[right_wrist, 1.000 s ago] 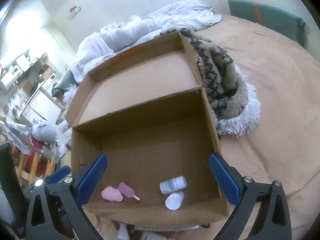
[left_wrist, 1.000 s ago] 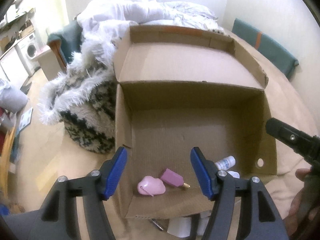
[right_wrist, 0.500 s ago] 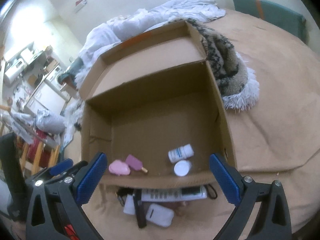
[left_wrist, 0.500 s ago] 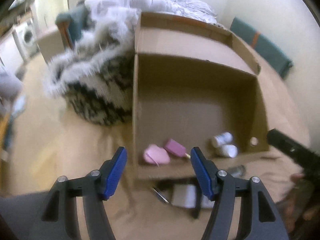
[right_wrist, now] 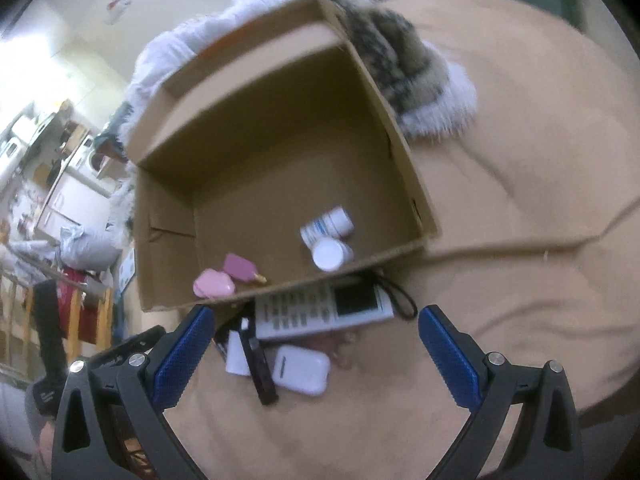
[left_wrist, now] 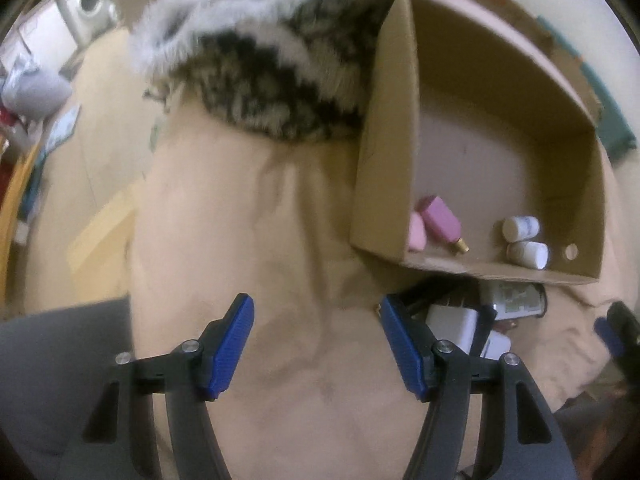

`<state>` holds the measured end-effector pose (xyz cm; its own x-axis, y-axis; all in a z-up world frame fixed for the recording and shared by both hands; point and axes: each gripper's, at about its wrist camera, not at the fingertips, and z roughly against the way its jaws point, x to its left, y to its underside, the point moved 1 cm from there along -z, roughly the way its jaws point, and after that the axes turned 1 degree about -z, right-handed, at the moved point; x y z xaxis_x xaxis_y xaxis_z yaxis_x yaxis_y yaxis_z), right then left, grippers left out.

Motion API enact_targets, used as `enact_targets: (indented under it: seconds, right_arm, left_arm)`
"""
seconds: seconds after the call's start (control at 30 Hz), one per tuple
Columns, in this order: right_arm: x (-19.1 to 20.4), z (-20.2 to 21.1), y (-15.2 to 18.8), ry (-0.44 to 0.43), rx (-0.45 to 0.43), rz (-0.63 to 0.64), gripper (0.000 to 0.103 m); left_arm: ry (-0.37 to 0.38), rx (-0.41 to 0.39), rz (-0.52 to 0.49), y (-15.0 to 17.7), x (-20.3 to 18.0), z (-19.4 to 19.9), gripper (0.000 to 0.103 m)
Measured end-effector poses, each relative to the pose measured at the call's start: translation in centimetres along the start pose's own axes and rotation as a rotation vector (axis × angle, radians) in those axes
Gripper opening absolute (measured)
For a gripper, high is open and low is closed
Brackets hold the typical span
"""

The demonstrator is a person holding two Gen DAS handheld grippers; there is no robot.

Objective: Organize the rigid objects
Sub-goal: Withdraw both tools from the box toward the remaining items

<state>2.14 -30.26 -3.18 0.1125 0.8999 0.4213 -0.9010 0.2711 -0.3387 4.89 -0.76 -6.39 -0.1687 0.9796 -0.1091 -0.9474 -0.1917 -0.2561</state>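
An open cardboard box (right_wrist: 404, 152) lies on the tan bedspread; it also shows in the left wrist view (left_wrist: 384, 184). Inside are two pink objects (right_wrist: 226, 276) (left_wrist: 434, 226) and two white bottles (right_wrist: 328, 236) (left_wrist: 524, 240). In front of the box lie a white remote with a screen (right_wrist: 324, 308), a white case (right_wrist: 302, 370), a dark stick (right_wrist: 262, 376) and a small white block (right_wrist: 238, 354). My right gripper (right_wrist: 316, 354) is open and empty above this pile. My left gripper (left_wrist: 316, 354) is open and empty over bare bedspread, left of the pile (left_wrist: 460, 320).
A furry black-and-white blanket (left_wrist: 276, 64) lies against the box's side; it also shows in the right wrist view (right_wrist: 412, 76). White bedding (right_wrist: 192, 40) is behind the box. A washing machine (left_wrist: 86, 0) and clutter stand beyond the bed on the left.
Both grippers have pulled back from the box and lowered toward the bed. The left one swung left over bare bedspread. The pile in front of the box has come into view.
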Motion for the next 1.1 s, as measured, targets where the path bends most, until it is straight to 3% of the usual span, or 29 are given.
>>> enact_targets:
  seconds: [0.1,0.17,0.23,0.43,0.63,0.73,0.9,0.93,0.97,1.03,1.1]
  right_arm:
    - [-0.5,-0.8,0.1,0.013,0.032,-0.018,0.103]
    - [-0.9,-1.3,0.1,0.019,0.051,-0.033,0.103]
    - [-1.2,-1.7,0.2,0.006,0.068,-0.053,0.103]
    - [-0.9,-2.0,0.2,-0.014,0.093,-0.052,0.103]
    - [-0.1,-2.5,0.4,-0.033,0.115,-0.026,0.103]
    - [0.1,-2.8,0.6,-0.047,0.132,-0.021,0.103]
    - [1.1,-4.6,1.2,-0.16,0.229,-0.019,0.103]
    - [1.4,-5.1,1.4,-0.199,0.255,-0.019,0.093]
    - [1.7,-5.5,1.6,-0.228,0.278,-0.019,0.074]
    - [2.4,-6.4,2.0,-0.253,0.321,-0.008,0.054]
    - [3.1,-7.2,2.5,-0.245,0.349,0.018,0.045]
  left_arm:
    - [0.021,0.049,0.014,0.2,-0.6,-1.6,0.059]
    - [0.037,0.088,0.002,0.4,-1.5,-2.7,0.04]
    - [0.057,0.137,-0.011,0.7,-2.4,-4.0,0.033]
    - [0.033,0.165,-0.085,1.4,-5.3,-5.7,0.033]
    - [0.013,0.163,-0.065,1.0,-6.0,-6.6,0.032]
    - [-0.004,0.156,-0.095,0.8,-6.1,-6.6,0.009]
    - [0.037,0.146,-0.039,0.3,-4.9,-6.5,0.009]
    - [0.034,0.135,-0.039,0.2,-4.8,-6.1,0.009]
    - [0.037,0.127,-0.037,0.1,-4.5,-5.8,0.009]
    - [0.038,0.108,-0.033,0.0,-4.1,-5.1,0.009]
    - [0.034,0.093,-0.028,0.0,-3.8,-4.5,0.009]
